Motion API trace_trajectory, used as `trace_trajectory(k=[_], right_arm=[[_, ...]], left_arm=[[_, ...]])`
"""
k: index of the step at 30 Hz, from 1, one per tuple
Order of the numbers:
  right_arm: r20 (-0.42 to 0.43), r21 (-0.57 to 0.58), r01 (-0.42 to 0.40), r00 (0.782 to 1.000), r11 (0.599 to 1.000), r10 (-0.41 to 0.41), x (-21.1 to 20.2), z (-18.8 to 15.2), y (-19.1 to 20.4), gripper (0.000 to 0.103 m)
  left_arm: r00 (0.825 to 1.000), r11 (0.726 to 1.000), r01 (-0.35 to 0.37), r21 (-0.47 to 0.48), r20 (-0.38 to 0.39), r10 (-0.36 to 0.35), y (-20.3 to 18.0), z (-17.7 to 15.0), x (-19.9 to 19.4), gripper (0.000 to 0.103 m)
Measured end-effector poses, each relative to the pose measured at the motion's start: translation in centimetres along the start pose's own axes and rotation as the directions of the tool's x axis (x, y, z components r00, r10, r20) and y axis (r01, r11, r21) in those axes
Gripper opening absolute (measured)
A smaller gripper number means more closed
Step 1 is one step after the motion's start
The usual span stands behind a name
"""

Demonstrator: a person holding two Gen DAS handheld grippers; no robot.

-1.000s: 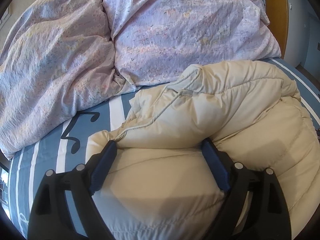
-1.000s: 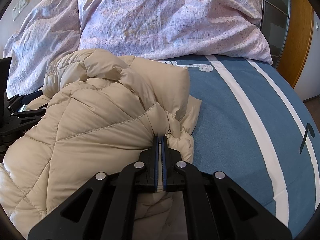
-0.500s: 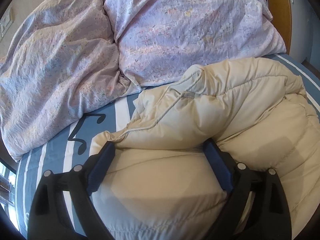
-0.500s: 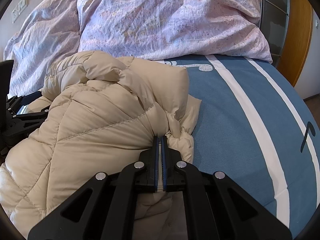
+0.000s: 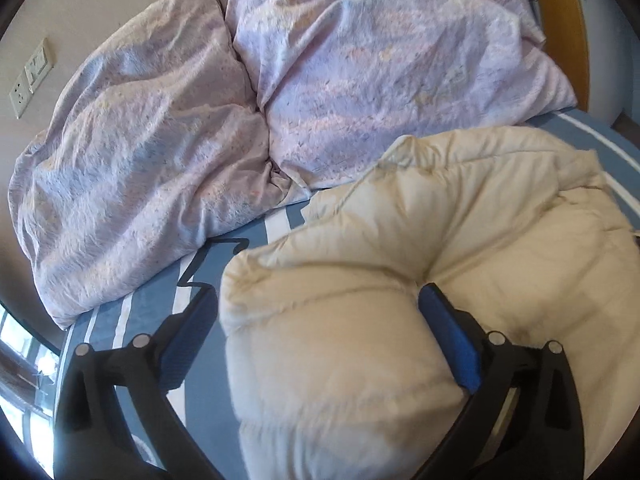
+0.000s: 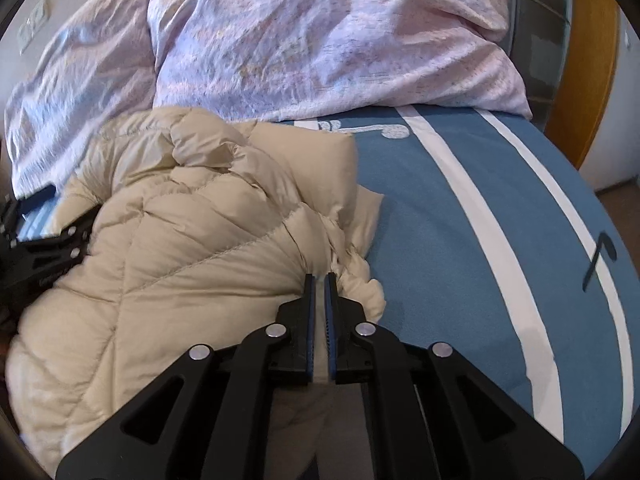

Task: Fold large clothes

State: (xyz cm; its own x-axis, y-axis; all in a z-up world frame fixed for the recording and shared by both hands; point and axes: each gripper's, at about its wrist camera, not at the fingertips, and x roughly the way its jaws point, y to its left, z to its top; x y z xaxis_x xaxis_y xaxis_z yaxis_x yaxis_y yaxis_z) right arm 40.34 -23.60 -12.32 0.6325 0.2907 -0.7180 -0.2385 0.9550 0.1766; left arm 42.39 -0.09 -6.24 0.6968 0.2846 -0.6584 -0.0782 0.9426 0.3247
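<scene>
My left gripper [image 5: 320, 320] points down, jaws just opened wide around 1 puffy cream jacket [image 5: 460, 248] at lower right. My right gripper [image 6: 319, 280], just loosening, has jacket cloth between its pads. 2 lilac pillows [image 5: 380, 80] lie above.

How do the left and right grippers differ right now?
The left gripper stands wide open, its jaws just opening, with a fold of the cream jacket between them and its left pad clear of it; the right gripper shows only a narrow gap, just widening, with thin fabric in it. The left spans a thick puffy roll, the right a flat edge. Both have blue pads and sit over the blue bed.
</scene>
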Motion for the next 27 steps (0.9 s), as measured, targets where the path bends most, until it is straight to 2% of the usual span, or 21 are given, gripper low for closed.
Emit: trace_trajectory(k=[1,2,3,4,7,9,11,17,20,25,27], right_arm=[[0.001,0.025,-0.016,1.0,1.0,0.016,-0.4,-0.1,-0.4,0.02],[0.003,0.061,-0.039,0.999,0.997,0.039,-0.9,-0.1,-1.0,0.037],[0.008,0.096,-0.057,0.998,0.994,0.056,-1.4,-0.2,-1.5,0.048],[0.015,0.12,-0.07,0.998,0.99,0.069,-1.7,-0.2,-1.9,0.067],[0.028,0.194,-0.161,0.987,0.968,0.159,-2.5,-0.2,-3.0,0.07],[0.007,0.248,-0.218,0.975,0.944,0.224,-2.2,-0.2,-3.4,0.071],[-0.023,0.285,-0.258,0.961,0.923,0.275,-1.5,-0.2,-3.3,0.077],[-0.083,0.396,-0.295,0.932,0.87,0.353,0.8,-0.5,-3.6,0.089],[-0.099,0.445,-0.331,0.905,0.832,0.413,2.2,-1.0,-4.0,0.093],[-0.079,0.433,-0.378,0.889,0.819,0.452,2.5,-0.8,-3.8,0.095],[-0.075,0.429,-0.414,0.87,0.803,0.488,3.0,-0.5,-3.5,0.095]], left_arm=[[1.0,1.0,0.016,-0.002,-0.001,-0.016,0.2,-0.1,-0.4,0.101],[0.999,0.999,0.041,-0.005,-0.004,-0.041,0.4,-0.2,-1.0,0.101],[0.998,0.998,0.064,-0.009,-0.007,-0.064,0.7,-0.4,-1.5,0.101],[0.997,0.997,0.081,-0.013,-0.01,-0.081,0.8,-0.5,-1.8,0.101],[0.99,0.99,0.14,-0.03,-0.024,-0.141,1.1,-1.1,-2.5,0.101],[0.983,0.983,0.176,-0.052,-0.038,-0.178,1.2,-1.5,-2.7,0.101],[0.975,0.974,0.209,-0.088,-0.055,-0.214,1.3,-1.9,-2.5,0.101],[0.962,0.951,0.25,-0.183,-0.067,-0.266,2.0,-2.9,-1.6,0.101],[0.96,0.946,0.255,-0.198,-0.064,-0.272,2.1,-3.3,-1.4,0.101],[0.957,0.941,0.266,-0.21,-0.061,-0.284,2.1,-3.5,-1.1,0.101],[0.955,0.937,0.272,-0.22,-0.061,-0.291,2.3,-3.5,-1.0,0.101]])
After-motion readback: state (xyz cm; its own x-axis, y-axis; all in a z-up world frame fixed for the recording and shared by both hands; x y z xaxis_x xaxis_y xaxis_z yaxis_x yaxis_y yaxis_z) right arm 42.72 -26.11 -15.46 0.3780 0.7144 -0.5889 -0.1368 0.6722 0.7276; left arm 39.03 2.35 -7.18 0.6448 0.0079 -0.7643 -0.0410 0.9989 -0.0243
